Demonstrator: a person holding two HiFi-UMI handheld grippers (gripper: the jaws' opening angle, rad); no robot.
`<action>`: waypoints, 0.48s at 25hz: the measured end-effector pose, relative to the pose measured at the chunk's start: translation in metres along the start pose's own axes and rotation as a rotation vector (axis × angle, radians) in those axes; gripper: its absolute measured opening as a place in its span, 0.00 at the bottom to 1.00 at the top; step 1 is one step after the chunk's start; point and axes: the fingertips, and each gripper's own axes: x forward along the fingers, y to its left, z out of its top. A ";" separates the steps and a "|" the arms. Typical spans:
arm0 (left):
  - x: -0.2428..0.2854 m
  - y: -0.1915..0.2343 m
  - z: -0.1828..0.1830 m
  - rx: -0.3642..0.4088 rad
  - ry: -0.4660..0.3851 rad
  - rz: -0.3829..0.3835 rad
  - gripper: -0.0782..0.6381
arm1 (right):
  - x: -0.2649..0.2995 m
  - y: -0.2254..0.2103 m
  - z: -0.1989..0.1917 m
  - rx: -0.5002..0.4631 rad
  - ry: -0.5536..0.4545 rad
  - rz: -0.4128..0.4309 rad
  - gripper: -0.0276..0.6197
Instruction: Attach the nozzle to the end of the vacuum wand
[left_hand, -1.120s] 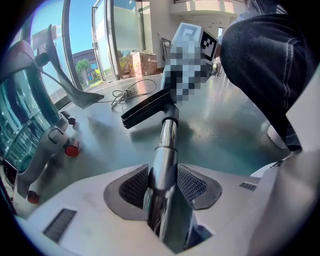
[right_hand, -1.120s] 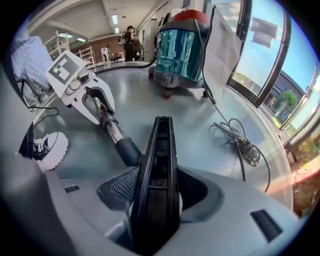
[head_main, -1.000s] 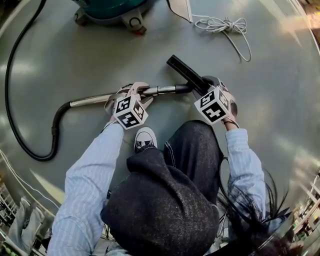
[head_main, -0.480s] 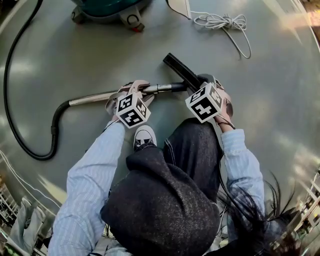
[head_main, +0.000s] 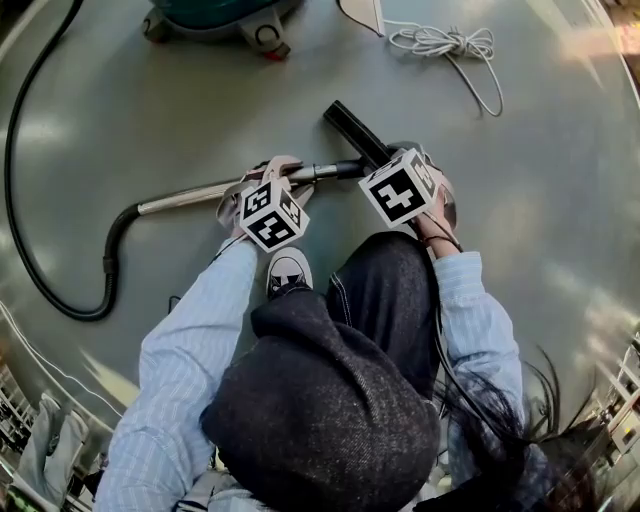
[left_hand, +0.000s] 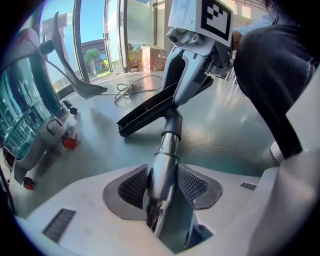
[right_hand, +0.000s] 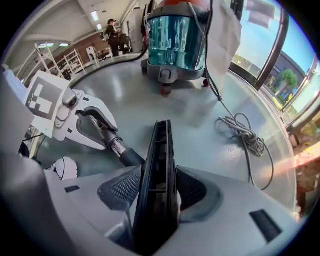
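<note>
The metal vacuum wand (head_main: 200, 192) lies slanted over the grey floor. My left gripper (head_main: 285, 172) holds it near its end. In the left gripper view the tube (left_hand: 162, 170) sits between both pads while the jaws are opening. The long black nozzle (head_main: 350, 128) sits on the wand's end by its collar (left_hand: 172, 117). My right gripper (head_main: 410, 165) is shut on the nozzle, and the nozzle's open slot (right_hand: 159, 170) runs up between that gripper's pads. Each gripper view shows the other gripper: the right gripper (left_hand: 192, 75) and the left gripper (right_hand: 85, 125).
The teal vacuum body (head_main: 220, 15) stands at the far side, its black hose (head_main: 40, 280) looping round at the left. A coiled white cord (head_main: 440, 45) lies at the far right. The person's shoe (head_main: 288, 275) and knee are just under the grippers.
The right gripper has shifted left and a little away with the nozzle, and its cube has rolled. The wand end followed it; the left gripper stayed put and rolled slightly.
</note>
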 end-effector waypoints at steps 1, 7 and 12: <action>0.000 0.000 0.001 0.001 -0.003 -0.001 0.37 | -0.001 -0.001 -0.001 0.018 0.007 0.015 0.39; -0.003 0.000 -0.001 0.063 -0.076 -0.030 0.37 | -0.004 -0.001 -0.002 0.043 -0.063 0.096 0.38; -0.016 0.006 -0.014 0.009 -0.052 0.023 0.38 | -0.003 0.000 -0.009 0.050 -0.077 0.137 0.39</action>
